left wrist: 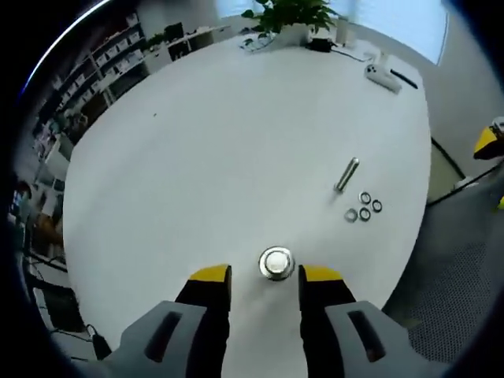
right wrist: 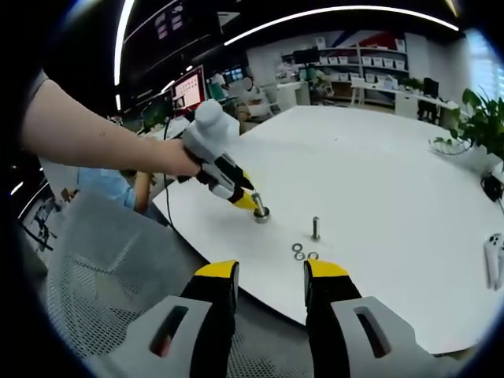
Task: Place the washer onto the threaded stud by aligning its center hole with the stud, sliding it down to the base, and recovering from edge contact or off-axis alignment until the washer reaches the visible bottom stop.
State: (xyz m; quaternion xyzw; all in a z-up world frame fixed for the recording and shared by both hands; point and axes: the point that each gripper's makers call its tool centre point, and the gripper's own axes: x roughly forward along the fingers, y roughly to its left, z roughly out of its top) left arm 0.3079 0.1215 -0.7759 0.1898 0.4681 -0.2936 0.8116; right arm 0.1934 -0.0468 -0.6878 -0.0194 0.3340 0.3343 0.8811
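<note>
A short threaded stud (left wrist: 346,175) stands upright on the white table (left wrist: 220,157), with a small cluster of washers (left wrist: 365,206) lying just beside it. A round metal piece (left wrist: 276,263), seen from above, sits on the table between and slightly ahead of my left gripper's (left wrist: 265,276) yellow tips; the jaws stand wider than it, open. In the right gripper view a hand holds the left gripper (right wrist: 253,203) at that metal piece (right wrist: 261,213), left of the stud (right wrist: 315,228) and washers (right wrist: 303,253). My right gripper (right wrist: 272,272) hangs open before the table edge, empty.
A potted plant (left wrist: 287,17), cables and a white controller (left wrist: 383,75) lie at the table's far side. A grey mesh chair (right wrist: 102,276) stands by the near edge under the right gripper. Shelves and desks line the room behind, and a person in blue (right wrist: 110,185) sits past the table.
</note>
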